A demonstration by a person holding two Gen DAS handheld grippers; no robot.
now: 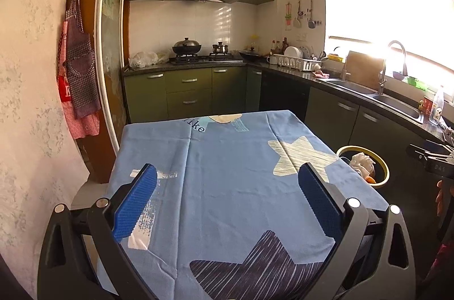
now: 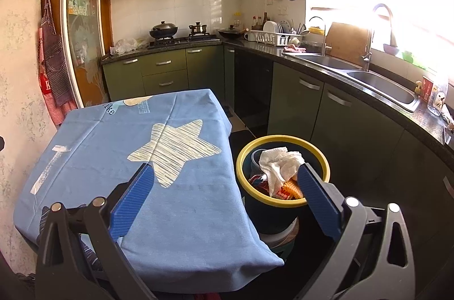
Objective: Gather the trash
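Judging by the crumpled paper towel sitting on top in the yellow-rimmed bin beside the table, it's light and squishy, so you'd pinch a bunched fold, and both your left gripper and right gripper are wide open, empty

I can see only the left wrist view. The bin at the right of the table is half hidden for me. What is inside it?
Observer: The right wrist view looks down into the bin. A crumpled white paper towel lies on top.
Operator: Is there anything under the towel?
Observer: Yes, a red wrapper and a yellow ridged piece show beside it.
Operator: Is the right gripper holding something?
Observer: No. The right gripper has its jaws wide apart with nothing between them, partly over the tablecloth and partly over the bin.
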